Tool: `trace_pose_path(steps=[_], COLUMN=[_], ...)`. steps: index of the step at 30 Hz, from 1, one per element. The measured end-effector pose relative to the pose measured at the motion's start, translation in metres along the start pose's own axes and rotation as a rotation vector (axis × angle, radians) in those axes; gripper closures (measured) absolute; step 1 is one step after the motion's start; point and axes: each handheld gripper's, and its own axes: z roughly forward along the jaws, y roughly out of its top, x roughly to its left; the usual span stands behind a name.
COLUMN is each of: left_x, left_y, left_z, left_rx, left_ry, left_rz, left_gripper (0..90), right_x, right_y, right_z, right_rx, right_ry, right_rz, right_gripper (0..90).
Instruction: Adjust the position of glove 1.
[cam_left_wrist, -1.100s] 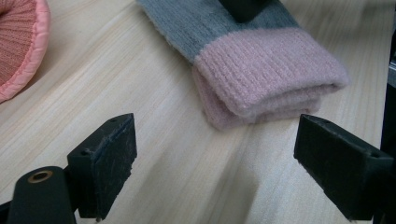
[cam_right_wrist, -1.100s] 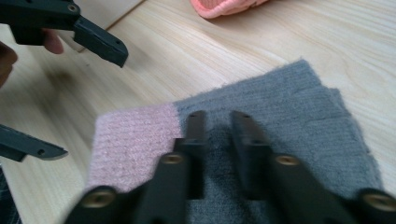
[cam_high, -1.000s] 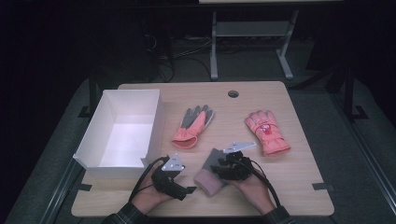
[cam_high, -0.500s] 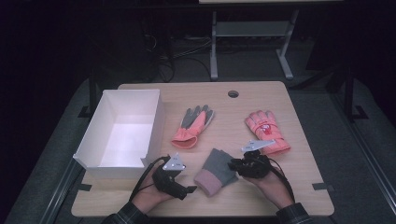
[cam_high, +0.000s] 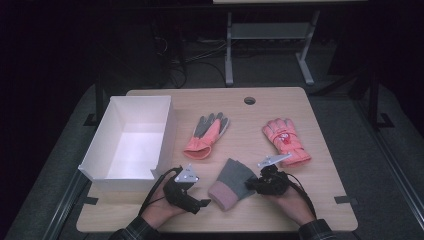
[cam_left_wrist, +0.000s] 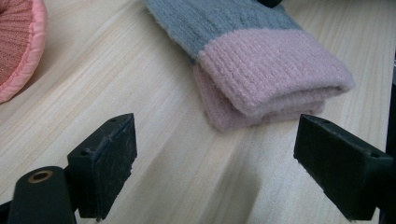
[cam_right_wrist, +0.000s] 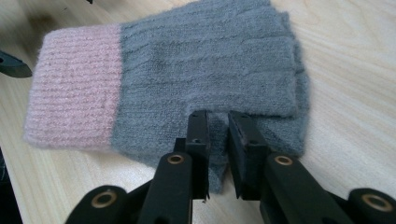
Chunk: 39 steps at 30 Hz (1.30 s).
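A grey knit glove (cam_high: 232, 182) with a pink cuff lies flat near the table's front edge, cuff toward the person. My right gripper (cam_high: 252, 184) is at its right side. In the right gripper view its jaws (cam_right_wrist: 218, 126) have just been closing and now pinch a grey flap at the edge of the glove (cam_right_wrist: 187, 70). My left gripper (cam_high: 200, 201) rests on the table left of the glove. It stands open (cam_left_wrist: 215, 172), with only bare wood between its jaws, facing the pink cuff (cam_left_wrist: 271, 60) from a short way off.
A white open box (cam_high: 162, 137) stands at the left. An orange and grey work glove (cam_high: 207, 132) lies mid-table and a pink padded glove (cam_high: 285, 140) at the right. A cable hole (cam_high: 249, 100) sits near the far edge.
My right gripper slid rightward off the top of the grey glove to its right edge, and its jaws narrowed onto the fabric. The left gripper stayed put.
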Motion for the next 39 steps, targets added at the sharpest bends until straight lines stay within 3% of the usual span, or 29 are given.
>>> trace_pose_path(steps=[3,13,21,22,26,27,28,32,34,37,39], left_x=[0.0,0.001,0.0,0.0,0.0,0.0,0.001,-0.001,-0.002,-0.004,-0.006], left_y=[0.0,0.0,0.0,0.0,0.0,0.0,0.001,0.005,0.01,0.015,0.024], left_z=[0.0,0.0,0.0,0.0,0.0,0.0,0.0,-0.001,-0.001,-0.001,-0.001], left_rx=[-0.001,-0.002,-0.001,0.0,-0.004,-0.004,0.0,0.013,-0.001,-0.004,0.019], left_ry=[0.001,0.0,0.0,0.0,0.0,0.0,-0.009,-0.015,-0.023,-0.024,-0.013], left_rz=[-0.002,-0.001,-0.002,-0.002,-0.006,-0.006,-0.004,0.022,0.017,0.012,0.038], left_gripper=[12.7,12.7,12.7,12.7,12.7,12.7,12.7,12.3,12.3,12.3,12.3], right_x=[0.001,0.009,0.013,0.012,0.009,0.009,0.005,-0.002,-0.008,-0.013,-0.017], right_y=[0.001,0.002,-0.007,-0.008,-0.009,-0.009,-0.013,-0.019,-0.023,-0.026,-0.029], right_z=[-0.003,-0.022,-0.021,-0.02,-0.024,-0.024,-0.027,-0.033,-0.038,-0.04,-0.041], right_rx=[-0.02,-0.084,-0.063,-0.053,-0.073,-0.073,-0.072,-0.08,-0.092,-0.095,-0.098], right_ry=[-0.014,-0.006,-0.005,0.002,0.01,0.01,-0.007,-0.028,-0.049,-0.066,-0.084], right_rz=[-0.016,0.001,-0.012,-0.002,-0.002,-0.002,-0.006,-0.007,-0.014,-0.009,-0.002], right_gripper=[88.8,89.3,86.8,70.5,56.7,56.7,48.2,39.5,31.8,27.5,21.9])
